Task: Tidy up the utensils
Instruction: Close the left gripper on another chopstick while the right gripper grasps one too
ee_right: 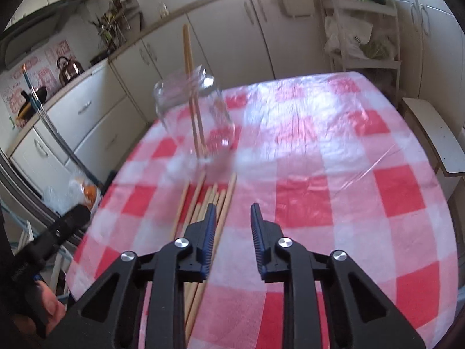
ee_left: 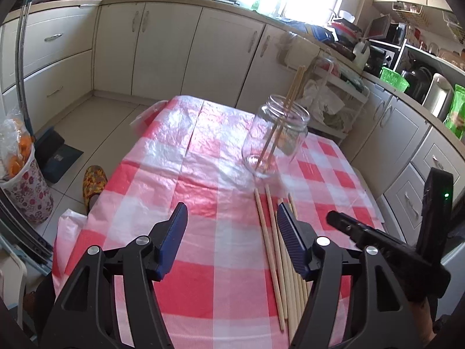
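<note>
A clear glass jar (ee_left: 276, 136) (ee_right: 194, 116) stands upright on the red-and-white checked tablecloth (ee_left: 189, 174) (ee_right: 319, 160), with two wooden chopsticks (ee_left: 293, 90) (ee_right: 189, 67) leaning inside it. Several loose chopsticks (ee_left: 273, 247) (ee_right: 200, 200) lie side by side on the cloth just in front of the jar. My left gripper (ee_left: 231, 208) is open above the cloth, its right finger over the loose chopsticks, nothing between its pads. My right gripper (ee_right: 233, 206) is open with a narrower gap, empty, its left finger over the chopstick pile.
Cream kitchen cabinets (ee_left: 162, 46) wrap around the room beyond the table. A white trolley (ee_right: 363, 43) stands behind the far table edge. A wooden bench (ee_right: 436, 133) sits at the table's right. On the floor are a flowered bin (ee_left: 26, 189) and a slipper (ee_left: 93, 180).
</note>
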A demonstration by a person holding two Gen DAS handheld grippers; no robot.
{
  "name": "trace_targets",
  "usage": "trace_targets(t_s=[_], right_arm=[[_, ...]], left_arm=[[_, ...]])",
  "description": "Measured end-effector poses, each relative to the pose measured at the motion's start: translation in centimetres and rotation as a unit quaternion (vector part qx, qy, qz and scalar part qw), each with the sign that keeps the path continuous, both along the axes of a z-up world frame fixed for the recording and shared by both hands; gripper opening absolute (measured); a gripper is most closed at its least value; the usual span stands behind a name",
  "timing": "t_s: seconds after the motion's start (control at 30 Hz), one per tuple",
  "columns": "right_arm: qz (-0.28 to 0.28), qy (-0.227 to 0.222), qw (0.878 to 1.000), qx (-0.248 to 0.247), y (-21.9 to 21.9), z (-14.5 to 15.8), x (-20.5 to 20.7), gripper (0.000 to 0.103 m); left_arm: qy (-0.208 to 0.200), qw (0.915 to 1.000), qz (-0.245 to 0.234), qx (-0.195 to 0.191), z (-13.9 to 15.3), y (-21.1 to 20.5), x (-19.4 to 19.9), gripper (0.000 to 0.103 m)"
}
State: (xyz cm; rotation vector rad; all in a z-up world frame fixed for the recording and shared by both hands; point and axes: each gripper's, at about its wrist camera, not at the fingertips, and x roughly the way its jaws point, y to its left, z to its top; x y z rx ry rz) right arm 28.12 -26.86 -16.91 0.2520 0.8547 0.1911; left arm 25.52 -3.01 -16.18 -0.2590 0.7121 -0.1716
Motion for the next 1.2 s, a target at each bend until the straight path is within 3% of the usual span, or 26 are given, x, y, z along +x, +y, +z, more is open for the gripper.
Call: trace_targets(t_s=[0.3,0.5,0.77,0.9,1.07,1.17,1.2], right_arm=[[0.027,0.046,0.996,-0.067,3.3,-2.5,1.6,0.023],[0.042,0.052,0.989,-0.134,3.4,-2.5,1.5,0.021],[0.06,0.074,0.988,-0.12,1.5,-2.7,3.1,0.02],[0.076,0.077,0.987,-0.12,1.0,-2.7,2.9,0.012],[0.088,0.081,0.988,-0.102,-0.2,-2.7,2.7,0.011],[0.088,0.083,0.988,-0.094,-0.4,-2.7,3.1,0.011],[0.086,0.083,0.989,-0.09,-0.5,-2.7,3.2,0.011]], left_arm=[[0.01,0.9999,0.0,0.011,0.4,-0.1,-0.9,0.064],[0.025,0.9992,-0.008,0.03,-0.1,-0.9,0.2,0.067],[0.076,0.9943,-0.025,0.07,-2.6,-3.7,5.3,0.067],[0.099,0.9912,-0.03,0.082,-3.6,-4.6,7.3,0.067],[0.115,0.9859,-0.047,0.112,-4.7,-5.9,8.5,0.067],[0.116,0.9827,-0.052,0.135,-5.2,-6.7,8.8,0.06],[0.113,0.9814,-0.057,0.145,-5.2,-7.1,8.8,0.053]])
